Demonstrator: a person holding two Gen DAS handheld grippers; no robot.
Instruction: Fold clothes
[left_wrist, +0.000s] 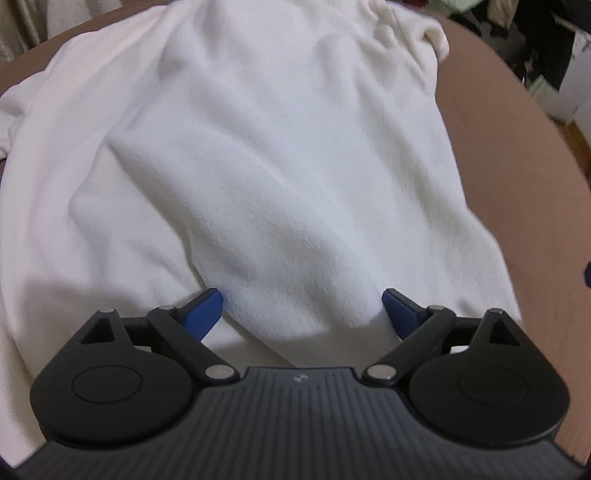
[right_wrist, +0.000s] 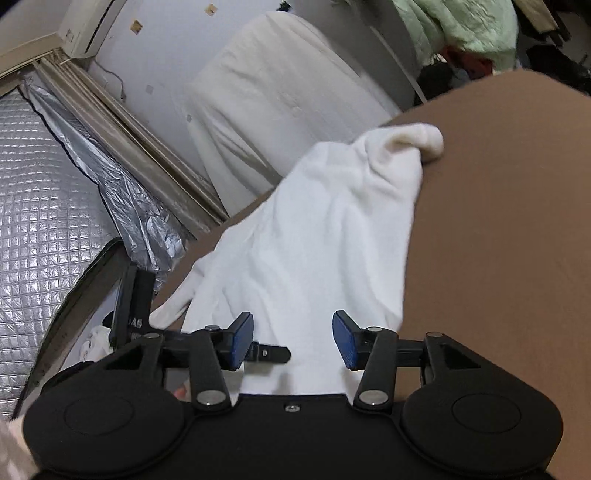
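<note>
A white fleece garment (left_wrist: 277, 147) lies spread and wrinkled over the brown table (left_wrist: 517, 166). It fills most of the left wrist view. My left gripper (left_wrist: 303, 310) points down at its near part with the blue pads (left_wrist: 207, 310) far apart. A raised fold of the cloth sits between them, and whether it touches them is unclear. In the right wrist view the same garment (right_wrist: 314, 229) runs away across the table (right_wrist: 498, 240) to a bunched cuff or collar (right_wrist: 417, 136). My right gripper (right_wrist: 293, 341) hovers over the near edge of the cloth, jaws apart, gripping nothing.
The table's edge runs along the garment's left side in the right wrist view. Beyond it are a silver quilted sheet (right_wrist: 48, 240), a white covered bulk (right_wrist: 280, 92) and a black frame (right_wrist: 125, 295). Green cloth (right_wrist: 461, 22) and dark clutter (left_wrist: 546, 44) lie past the far edge.
</note>
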